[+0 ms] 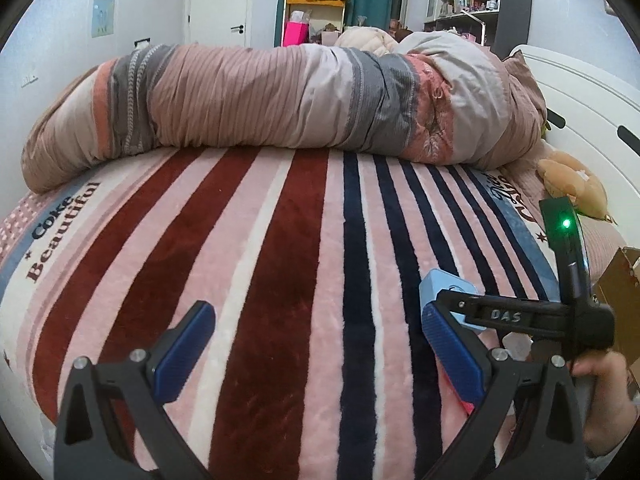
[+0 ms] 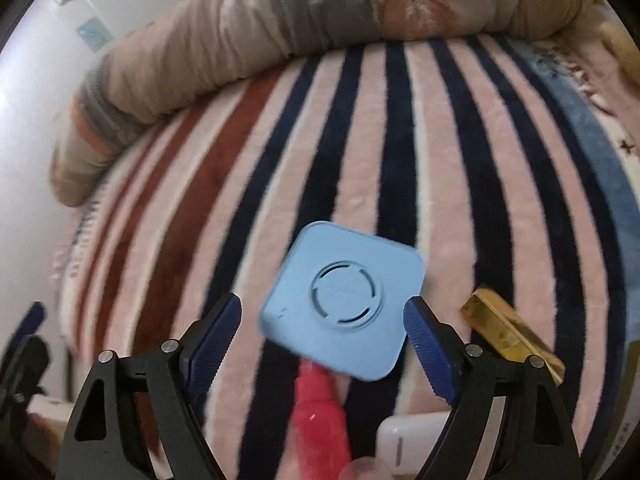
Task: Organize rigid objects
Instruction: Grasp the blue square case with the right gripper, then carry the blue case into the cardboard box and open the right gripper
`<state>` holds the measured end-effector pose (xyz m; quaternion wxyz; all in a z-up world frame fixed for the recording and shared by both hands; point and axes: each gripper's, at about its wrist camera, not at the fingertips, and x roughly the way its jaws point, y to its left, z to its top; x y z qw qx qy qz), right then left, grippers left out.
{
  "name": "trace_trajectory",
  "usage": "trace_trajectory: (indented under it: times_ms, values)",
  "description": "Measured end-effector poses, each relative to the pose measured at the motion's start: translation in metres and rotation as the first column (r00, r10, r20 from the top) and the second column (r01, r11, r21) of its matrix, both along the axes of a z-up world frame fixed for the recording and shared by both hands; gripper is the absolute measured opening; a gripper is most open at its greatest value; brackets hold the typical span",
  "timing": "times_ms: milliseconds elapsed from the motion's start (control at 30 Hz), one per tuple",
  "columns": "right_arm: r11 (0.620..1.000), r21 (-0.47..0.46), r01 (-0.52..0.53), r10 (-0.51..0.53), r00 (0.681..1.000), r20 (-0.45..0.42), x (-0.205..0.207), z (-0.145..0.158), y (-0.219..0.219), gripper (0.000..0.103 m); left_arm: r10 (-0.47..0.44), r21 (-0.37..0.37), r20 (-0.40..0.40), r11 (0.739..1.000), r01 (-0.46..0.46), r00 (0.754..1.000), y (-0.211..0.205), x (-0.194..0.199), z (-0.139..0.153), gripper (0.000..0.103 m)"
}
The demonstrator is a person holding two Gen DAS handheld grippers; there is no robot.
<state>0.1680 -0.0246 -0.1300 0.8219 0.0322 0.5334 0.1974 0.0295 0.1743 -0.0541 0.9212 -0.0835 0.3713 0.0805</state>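
Observation:
A light blue square box (image 2: 342, 302) with a round vent on top lies on the striped blanket (image 2: 360, 152). My right gripper (image 2: 322, 312) is open, its blue fingers on either side of the box with gaps showing. A red plastic item (image 2: 318, 412), a white item (image 2: 412, 444) and a gold bar (image 2: 508, 330) lie nearby. In the left wrist view my left gripper (image 1: 316, 344) is open and empty over the blanket (image 1: 280, 280). The blue box (image 1: 440, 284) and the right gripper's body (image 1: 520, 316) show behind its right finger.
A rolled quilt (image 1: 280, 96) lies across the far side of the bed. A plush toy (image 1: 572, 184) sits by the white headboard (image 1: 592, 92) at right. A cardboard box (image 1: 620, 292) stands at the right edge. Shelves and a door are at the back.

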Motion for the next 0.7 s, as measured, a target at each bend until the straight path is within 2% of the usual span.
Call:
trace_trajectory:
  times_ms: [100, 233, 333, 400, 467, 567, 633, 700]
  values:
    - [0.999, -0.023, 0.043, -0.043, 0.999, 0.003, 0.004, -0.005, 0.005, 0.089, -0.015, -0.021, -0.016, 1.000, 0.014, 1.000, 0.003, 0.009, -0.005, 0.103]
    - [0.989, -0.108, 0.101, -0.100, 0.995, 0.022, 0.007, -0.014, 0.013, 0.091, -0.019, -0.036, -0.042, 0.999, 0.018, 0.999, 0.008, 0.022, -0.011, 0.103]
    - [0.986, -0.092, 0.141, -0.143, 0.990, -0.015, 0.011, -0.029, 0.011, 0.092, -0.033, -0.045, -0.053, 0.998, 0.031, 0.998, 0.008, 0.027, -0.015, 0.103]
    - [0.990, -0.077, 0.122, -0.124, 0.992, -0.017, 0.011, -0.034, 0.014, 0.085, -0.049, -0.051, -0.062, 0.998, 0.046, 0.997, 0.006, 0.031, -0.017, 0.103]
    - [0.993, -0.066, 0.103, -0.101, 0.995, 0.024, 0.007, -0.034, 0.013, 0.085, -0.070, -0.059, -0.067, 0.996, 0.066, 0.995, 0.004, 0.032, -0.018, 0.103]
    - [0.998, -0.069, -0.014, 0.021, 0.995, 0.098, -0.009, -0.023, 0.014, 0.084, -0.117, -0.102, -0.054, 0.989, 0.111, 0.992, 0.000, 0.033, -0.016, 0.103]
    - [0.995, -0.061, -0.083, 0.092, 0.984, 0.151, -0.024, -0.010, 0.012, 0.083, -0.163, -0.134, -0.034, 0.978, 0.157, 0.986, -0.006, 0.035, -0.012, 0.102]
    - [0.988, -0.059, -0.143, 0.152, 0.964, 0.220, -0.041, 0.009, 0.008, 0.083, -0.231, -0.183, -0.010, 0.957, 0.226, 0.973, -0.016, 0.037, -0.007, 0.102]
